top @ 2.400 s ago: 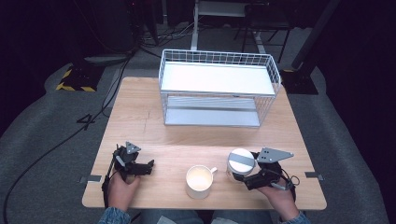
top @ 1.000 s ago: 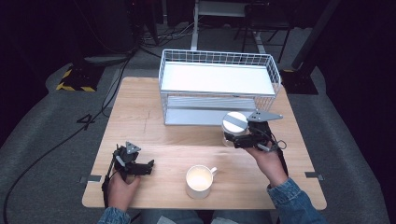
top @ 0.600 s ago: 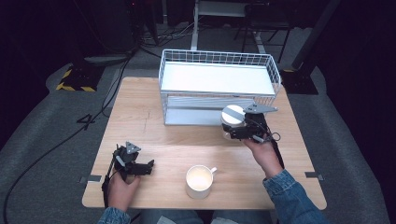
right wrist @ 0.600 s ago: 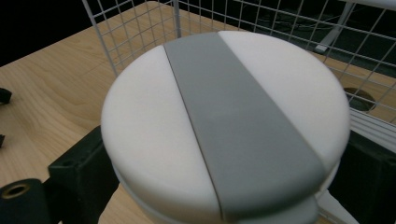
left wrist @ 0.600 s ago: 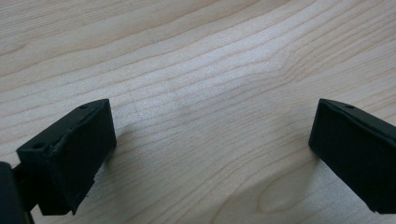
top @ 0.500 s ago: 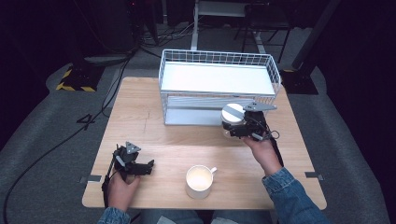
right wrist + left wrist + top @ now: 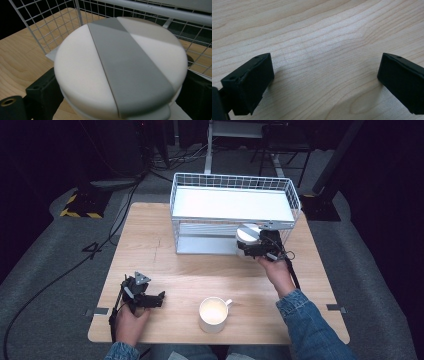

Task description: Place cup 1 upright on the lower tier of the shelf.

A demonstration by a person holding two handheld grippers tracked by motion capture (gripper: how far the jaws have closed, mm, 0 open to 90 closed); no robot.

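Right gripper (image 7: 256,246) clamped on a round white container (image 7: 120,67), grey band across its lid, at the front opening of the wire rack (image 7: 232,210), far right of the desk (image 7: 165,265). Left gripper (image 7: 145,297) jaws wide apart, holding nothing, near-left corner.

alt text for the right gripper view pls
A round white container with a grey band across its lid sits clamped between the right gripper's black jaws, at the front of a white wire-mesh shelf rack on a light wooden table.
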